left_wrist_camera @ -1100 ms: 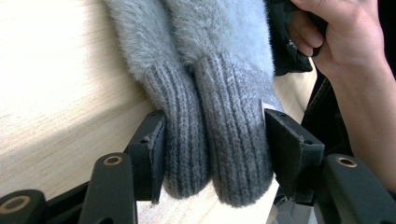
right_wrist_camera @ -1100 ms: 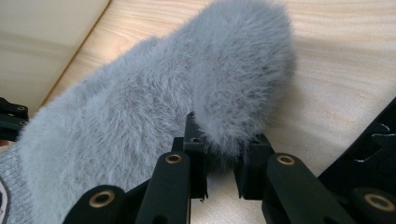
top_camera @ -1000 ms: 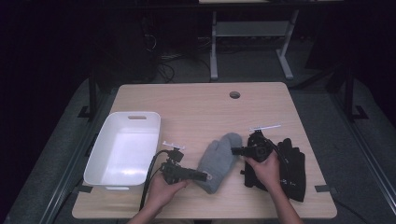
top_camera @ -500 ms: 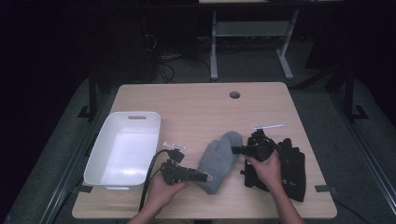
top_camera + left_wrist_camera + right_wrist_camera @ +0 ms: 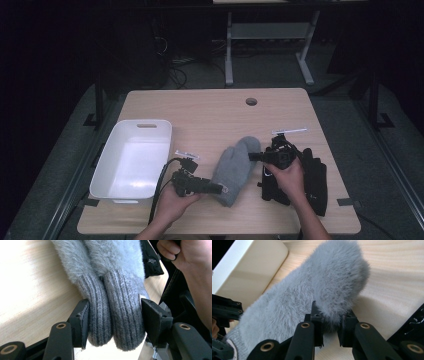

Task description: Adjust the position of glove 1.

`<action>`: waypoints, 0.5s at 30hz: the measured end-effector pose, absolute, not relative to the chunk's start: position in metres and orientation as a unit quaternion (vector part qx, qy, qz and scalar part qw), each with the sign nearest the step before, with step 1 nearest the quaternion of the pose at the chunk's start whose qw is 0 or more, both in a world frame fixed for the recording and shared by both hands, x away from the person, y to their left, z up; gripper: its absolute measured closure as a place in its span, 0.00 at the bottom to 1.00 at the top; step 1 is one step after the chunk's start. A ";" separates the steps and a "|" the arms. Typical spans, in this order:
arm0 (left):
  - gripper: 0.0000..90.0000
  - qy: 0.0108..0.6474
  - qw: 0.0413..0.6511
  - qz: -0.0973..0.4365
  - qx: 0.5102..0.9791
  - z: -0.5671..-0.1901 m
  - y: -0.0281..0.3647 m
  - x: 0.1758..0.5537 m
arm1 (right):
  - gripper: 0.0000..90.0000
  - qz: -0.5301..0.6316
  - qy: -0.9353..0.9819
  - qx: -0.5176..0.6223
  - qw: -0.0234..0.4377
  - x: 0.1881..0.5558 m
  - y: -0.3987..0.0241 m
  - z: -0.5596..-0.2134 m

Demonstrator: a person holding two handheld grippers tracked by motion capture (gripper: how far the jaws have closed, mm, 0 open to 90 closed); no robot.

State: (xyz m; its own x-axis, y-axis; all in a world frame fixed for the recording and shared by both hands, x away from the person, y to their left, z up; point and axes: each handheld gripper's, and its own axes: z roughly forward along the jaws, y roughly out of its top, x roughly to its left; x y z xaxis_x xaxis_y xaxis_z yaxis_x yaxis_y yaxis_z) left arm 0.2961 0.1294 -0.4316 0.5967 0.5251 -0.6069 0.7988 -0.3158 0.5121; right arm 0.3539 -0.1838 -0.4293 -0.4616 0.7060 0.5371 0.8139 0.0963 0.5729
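Grey knit and fur fill the space between both claws as a person works a pair of mittens [image 5: 234,170] on a pale wooden surface [image 5: 210,112]. Nearest the person, the left claw [image 5: 216,188] is clamped across the two ribbed cuffs [image 5: 113,315], which sit side by side between its pads, one pad [image 5: 83,322] pressing each outer edge. Beyond the cuffs, the mittens' furry bodies run away from that claw toward the right claw [image 5: 252,156], whose jaws are nearly together and pinch a tuft of fur at the rounded fingertip end [image 5: 342,277]. The mittens thus lie stretched between the two claws, resting on the surface. Just past the right claw and under that hand lies a pair of black gloves [image 5: 312,180]. Off the left claw's far side, well apart from the mittens, stands an empty white bin [image 5: 134,160].

Judged from the two-ended hold, the step in hand is lifting or carrying the pair. Done well, both claws should rise together and level, keeping the cuffs aligned; the right claw's shallow bite on fur alone looks likeliest to slip.
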 end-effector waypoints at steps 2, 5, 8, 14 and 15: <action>0.49 0.414 0.413 -0.165 0.794 -0.429 0.129 0.296 | 0.85 -0.434 -0.736 -0.516 0.064 0.354 -0.185 -0.424; 0.49 0.411 0.418 -0.161 0.794 -0.424 0.129 0.296 | 0.85 -0.435 -0.736 -0.514 0.064 0.356 -0.186 -0.418; 0.49 0.405 0.420 -0.158 0.796 -0.419 0.130 0.296 | 0.85 -0.439 -0.735 -0.513 0.064 0.356 -0.186 -0.411; 0.49 0.402 0.432 -0.151 0.794 -0.406 0.134 0.297 | 0.85 -0.445 -0.733 -0.509 0.071 0.360 -0.184 -0.397; 0.49 0.400 0.433 -0.149 0.794 -0.404 0.135 0.298 | 0.85 -0.448 -0.733 -0.507 0.071 0.361 -0.184 -0.395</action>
